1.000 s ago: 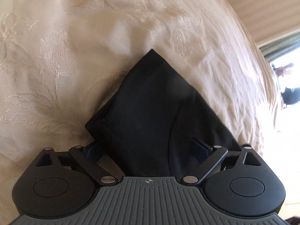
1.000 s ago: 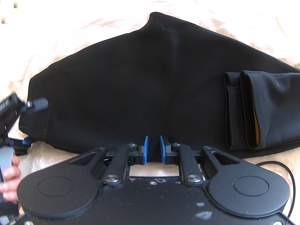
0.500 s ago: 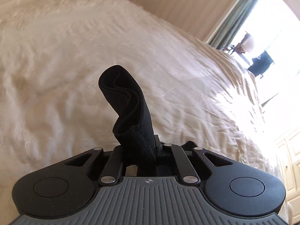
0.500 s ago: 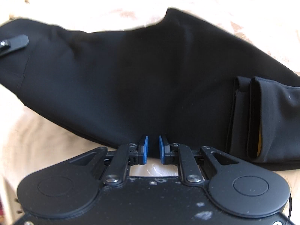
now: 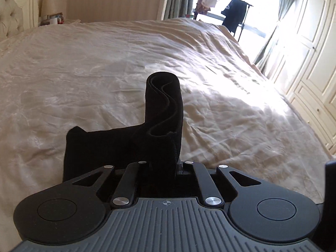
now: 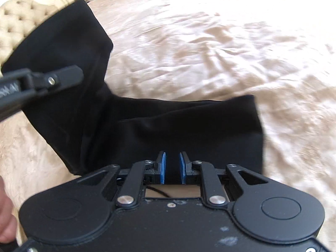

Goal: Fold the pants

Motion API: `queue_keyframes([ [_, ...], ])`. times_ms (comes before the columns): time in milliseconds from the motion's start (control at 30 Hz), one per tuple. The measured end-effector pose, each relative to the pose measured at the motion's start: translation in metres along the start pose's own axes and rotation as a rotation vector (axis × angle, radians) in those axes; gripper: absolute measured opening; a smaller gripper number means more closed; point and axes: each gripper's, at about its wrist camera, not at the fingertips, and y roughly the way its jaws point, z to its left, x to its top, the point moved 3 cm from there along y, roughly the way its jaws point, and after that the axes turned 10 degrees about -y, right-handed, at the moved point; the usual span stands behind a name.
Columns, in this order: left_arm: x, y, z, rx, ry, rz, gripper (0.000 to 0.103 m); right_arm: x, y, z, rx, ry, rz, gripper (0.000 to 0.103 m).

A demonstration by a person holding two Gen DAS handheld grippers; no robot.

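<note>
The black pants (image 6: 147, 126) lie partly folded on a cream bedspread (image 6: 231, 42). My left gripper (image 5: 166, 163) is shut on a bunched end of the pants (image 5: 163, 109), which stands up in wavy folds above its fingers, lifted off the bed. It also shows in the right wrist view (image 6: 63, 77) at the left, holding that end raised. My right gripper (image 6: 172, 166) has its blue pads (image 6: 162, 167) a narrow gap apart on the near edge of the pants, with black cloth between them.
The cream bedspread (image 5: 105, 63) fills both views. A tufted headboard (image 6: 19, 21) and a bedside table with a lamp (image 5: 47, 6) stand at the far left. A window with a clothes rack (image 5: 235, 12) and white wardrobes (image 5: 310, 52) are on the right.
My left gripper closed on the pants end, lifted it off the bed and carried it over toward the right. The pants have folded over; the right gripper stayed on the near edge.
</note>
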Motion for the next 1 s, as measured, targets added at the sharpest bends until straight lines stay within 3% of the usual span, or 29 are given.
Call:
queue_keyframes([
  [133, -0.037, 0.053, -0.038, 0.005, 0.087, 0.161, 0.019, -0.013, -0.013, -0.057, -0.064, 0.074, 0.02, 0.017],
  [200, -0.052, 0.06, -0.057, 0.025, 0.171, 0.187, 0.02, -0.017, -0.018, -0.075, -0.077, 0.103, 0.018, 0.017],
  [300, -0.061, 0.052, -0.07, 0.074, 0.282, 0.168, 0.022, -0.015, -0.021, -0.093, -0.089, 0.123, 0.007, 0.018],
  [433, -0.05, 0.03, -0.07, 0.033, 0.276, 0.153, 0.032, -0.005, -0.026, -0.101, -0.103, 0.116, -0.022, 0.021],
  [600, -0.05, 0.021, -0.086, 0.008, 0.369, 0.126, 0.037, 0.017, -0.023, -0.103, -0.127, 0.082, -0.062, 0.026],
  [733, -0.047, 0.021, -0.097, -0.091, 0.321, 0.147, 0.037, 0.029, -0.024, -0.109, -0.153, 0.089, -0.075, 0.026],
  [867, -0.044, 0.006, -0.108, -0.223, 0.352, 0.103, 0.037, 0.03, -0.026, -0.118, -0.189, 0.098, -0.079, 0.026],
  [1000, -0.03, 0.004, -0.091, -0.242, 0.296, 0.079, 0.038, 0.03, -0.023, -0.118, -0.18, 0.115, -0.07, 0.03],
])
